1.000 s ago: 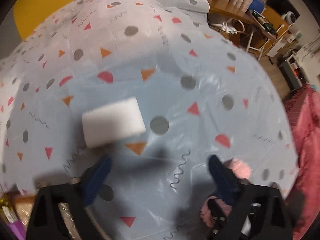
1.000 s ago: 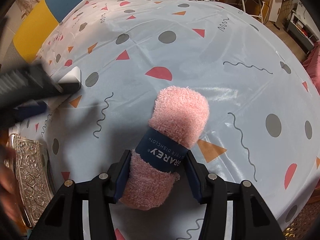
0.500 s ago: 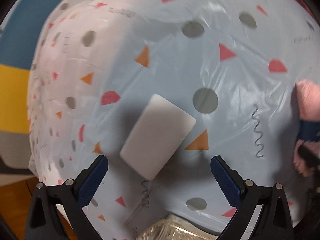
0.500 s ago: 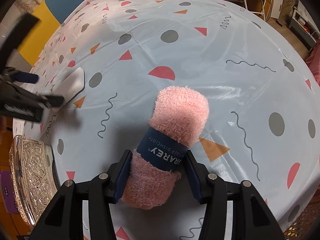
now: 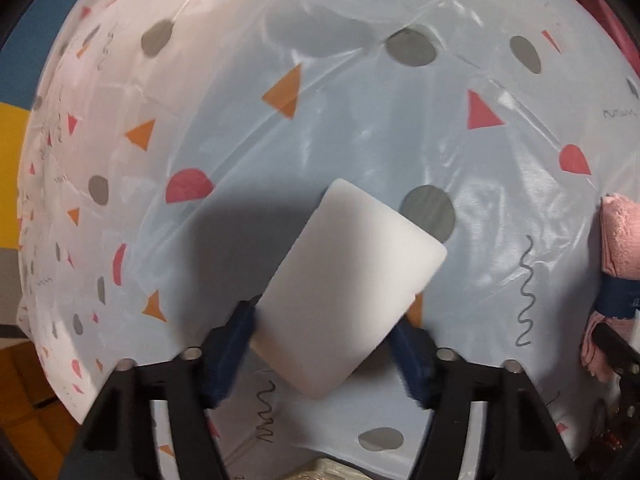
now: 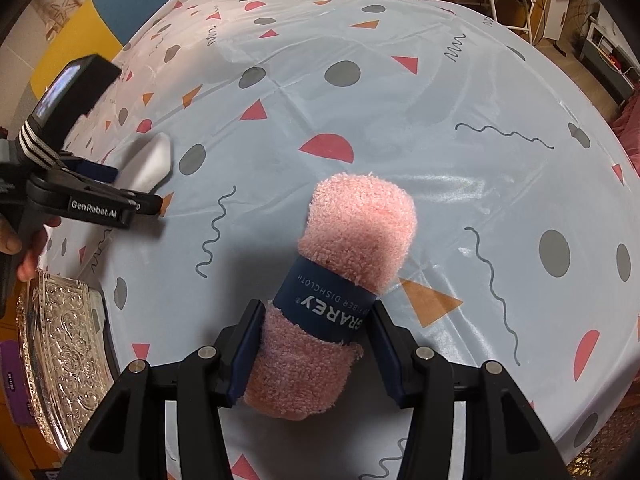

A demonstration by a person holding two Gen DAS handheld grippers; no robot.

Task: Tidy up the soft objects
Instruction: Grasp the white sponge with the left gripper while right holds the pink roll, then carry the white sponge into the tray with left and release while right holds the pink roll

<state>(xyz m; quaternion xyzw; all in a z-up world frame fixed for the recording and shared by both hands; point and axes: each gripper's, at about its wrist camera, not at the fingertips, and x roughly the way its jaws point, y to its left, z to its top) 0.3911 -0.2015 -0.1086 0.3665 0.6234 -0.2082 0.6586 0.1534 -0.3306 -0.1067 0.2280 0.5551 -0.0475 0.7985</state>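
The white sponge (image 5: 348,288) lies flat on the patterned tablecloth (image 5: 360,128), set between the blue pads of the left gripper (image 5: 324,340), whose jaws are closing on it; the pads seem to touch its edges, though blur hides how firmly. Well to the side, the rolled pink dishcloth (image 6: 340,280) with its navy band sits pinched in the right gripper (image 6: 316,348). An ornate silver tray (image 6: 60,360) rests at the table's edge.

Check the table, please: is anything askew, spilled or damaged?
Nothing spilled or damaged. The white sponge sits diagonally between the left gripper fingers, which are closing on it. The pink rolled dishcloth leans in the right gripper. The tablecloth is wrinkled.
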